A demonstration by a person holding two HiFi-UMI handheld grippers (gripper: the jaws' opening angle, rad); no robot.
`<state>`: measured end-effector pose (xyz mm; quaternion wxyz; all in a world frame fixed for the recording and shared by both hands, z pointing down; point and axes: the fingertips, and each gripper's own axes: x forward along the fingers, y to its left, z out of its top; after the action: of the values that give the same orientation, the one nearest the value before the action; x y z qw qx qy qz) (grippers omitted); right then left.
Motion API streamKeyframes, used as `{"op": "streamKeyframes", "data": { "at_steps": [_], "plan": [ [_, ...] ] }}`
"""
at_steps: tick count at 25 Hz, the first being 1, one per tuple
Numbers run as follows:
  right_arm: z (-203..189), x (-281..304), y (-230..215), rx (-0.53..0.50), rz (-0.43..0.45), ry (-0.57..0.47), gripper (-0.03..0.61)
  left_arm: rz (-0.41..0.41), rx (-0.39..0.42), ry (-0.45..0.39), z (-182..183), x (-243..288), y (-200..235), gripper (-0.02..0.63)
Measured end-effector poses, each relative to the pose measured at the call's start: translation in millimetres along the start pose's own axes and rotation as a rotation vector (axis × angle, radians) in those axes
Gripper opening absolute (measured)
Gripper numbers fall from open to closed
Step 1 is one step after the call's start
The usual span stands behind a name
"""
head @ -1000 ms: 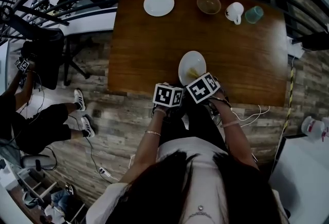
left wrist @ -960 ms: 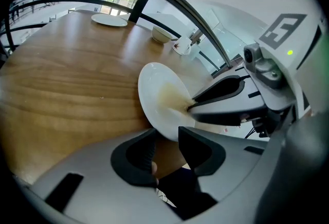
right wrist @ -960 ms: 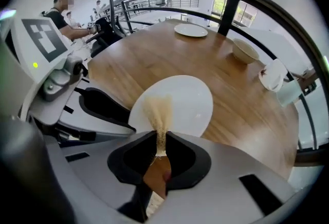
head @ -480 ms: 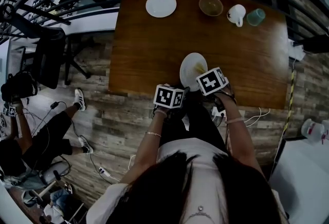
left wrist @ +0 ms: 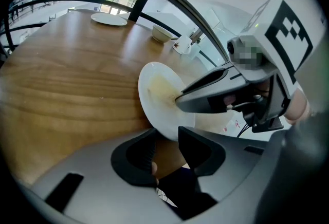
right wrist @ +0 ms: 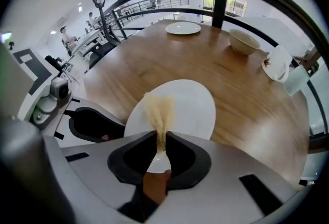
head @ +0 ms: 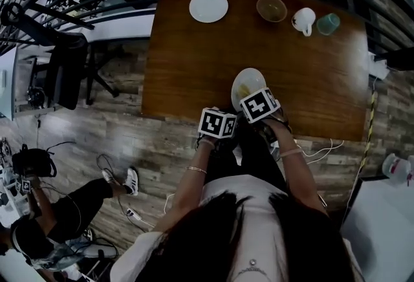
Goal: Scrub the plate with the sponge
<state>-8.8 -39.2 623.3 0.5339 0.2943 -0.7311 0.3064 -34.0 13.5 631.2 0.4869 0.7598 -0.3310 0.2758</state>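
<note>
Seen from above, a dark brown wooden table [head: 194,61] fills the far half of the scene. A white round plate [right wrist: 190,105] sits at its near edge, right of centre, and seems tipped up a little rather than lying flat. The left gripper [left wrist: 167,135] has its 2 jaws set wide around the plate's near left rim, 1 on each face, pinching it. The right gripper [right wrist: 160,138] points steeply down. Its jaws are squeezed nearly together on a tan-yellow sponge [right wrist: 158,110], whose free end fans out onto the plate's face. The plate looks stiff, smooth and probably breakable, and likely slippery under a pad, so the rim is the place to hold it. The sponge looks light and soft and crushes flat in the grip. Holding its near end leaves the far end free to rub. Along the far edge stand a second white plate [head: 208,6], a tan bowl [head: 272,8], a white mug [head: 304,19] and a teal cup [head: 328,23]. No brand or wording can be read. Each gripper's marker cube [head: 217,123] shows only black and white squares.
</note>
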Motion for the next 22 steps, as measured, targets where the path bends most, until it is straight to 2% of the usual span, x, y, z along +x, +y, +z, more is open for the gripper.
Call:
{"op": "streamKeyframes", "data": {
  "at_steps": [3, 5, 9, 12, 15, 18, 22],
  "plan": [
    [0.4, 3.6, 17.3, 0.007, 0.05, -0.002, 0.072, -0.001, -0.004, -0.002, -1.1, -0.3, -1.5, 0.143],
    [-2.7, 4.7, 12.3, 0.025, 0.048, 0.008, 0.072, -0.001, -0.005, -0.004, -0.3, 0.2, -2.9, 0.144],
    [0.1, -1.7, -22.3, 0.037, -0.025, 0.005, 0.072, -0.003, -0.004, 0.004, -0.3, -0.5, -1.7, 0.143],
    [-0.1, -10.7, -53.7, 0.115, -0.079, -0.001, 0.072, -0.001, -0.003, 0.011, -0.3, -0.8, 0.4, 0.141],
    [5.5, -16.7, -71.2, 0.139, -0.116, -0.006, 0.072, 0.0, -0.003, 0.021, -0.9, -0.8, 1.3, 0.141],
    [6.7, -10.1, -62.1, 0.122, -0.097, 0.013, 0.072, -0.001, -0.003, 0.029, -1.7, 0.4, 1.0, 0.141],
    [15.3, 3.1, -27.4, 0.048, -0.027, -0.006, 0.072, -0.006, -0.004, 0.04, -2.0, 1.2, -0.7, 0.141]
  ]
}}
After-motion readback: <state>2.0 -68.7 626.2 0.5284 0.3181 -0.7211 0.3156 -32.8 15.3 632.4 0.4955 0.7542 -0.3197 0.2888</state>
